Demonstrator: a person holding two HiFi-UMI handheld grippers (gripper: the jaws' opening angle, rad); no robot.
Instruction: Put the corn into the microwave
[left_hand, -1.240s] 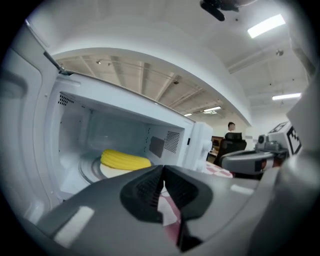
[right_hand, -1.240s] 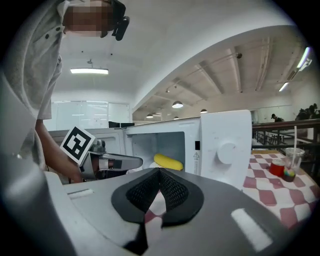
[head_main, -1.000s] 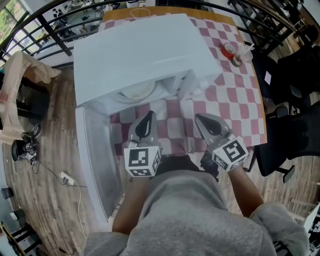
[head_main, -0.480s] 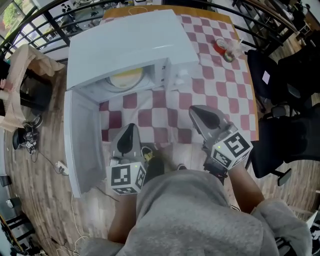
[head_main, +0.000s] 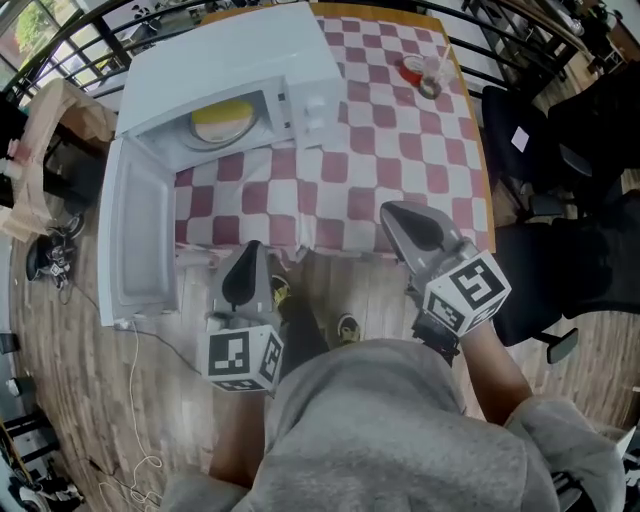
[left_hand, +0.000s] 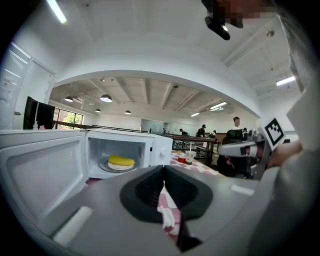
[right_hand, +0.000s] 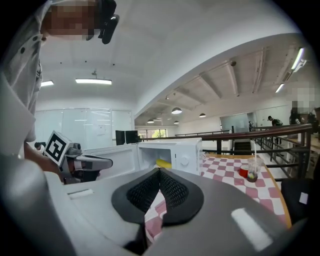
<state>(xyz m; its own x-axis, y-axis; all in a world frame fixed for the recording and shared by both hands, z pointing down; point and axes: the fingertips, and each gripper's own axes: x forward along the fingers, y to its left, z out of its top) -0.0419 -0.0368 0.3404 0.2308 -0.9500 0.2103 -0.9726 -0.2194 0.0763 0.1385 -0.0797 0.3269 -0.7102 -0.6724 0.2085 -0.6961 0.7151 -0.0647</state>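
Wooden floorboards (head_main: 90, 400) lie all round a table (head_main: 400, 160) spread with a red-and-white checked cloth, and black office chairs (head_main: 560, 120) stand at its right side. From the head view we look steeply down on a white microwave (head_main: 240, 60) at the table's far left corner. Its door (head_main: 140, 240) is swung wide open to the left, out past the table edge.

We see the corn (head_main: 222, 112) inside the oven cavity — a yellow cob lying on a pale round plate (head_main: 200, 133), touched by neither gripper. Near the far right edge of the cloth, a clear cup with a straw (head_main: 433, 78) stands just beside a small red container (head_main: 412, 68).

Both grippers are held low in front of our grey sweatshirt (head_main: 370, 440), well apart from the microwave. The left gripper (left_hand: 163, 172) shows its jaws pressed together with nothing between them, and it hangs over the floor just off the table's near edge. Its marker cube (head_main: 245, 358) sits close to our body. The right gripper (right_hand: 159, 172) likewise has its jaws closed and empty; seen from above, its tip reaches over the near edge of the cloth, and its own cube (head_main: 467, 292) faces upward.

Each gripper view looks across the table toward the open microwave — the corn's yellow shows in both. A thin cable (head_main: 140, 340) trails over the floor below the door.
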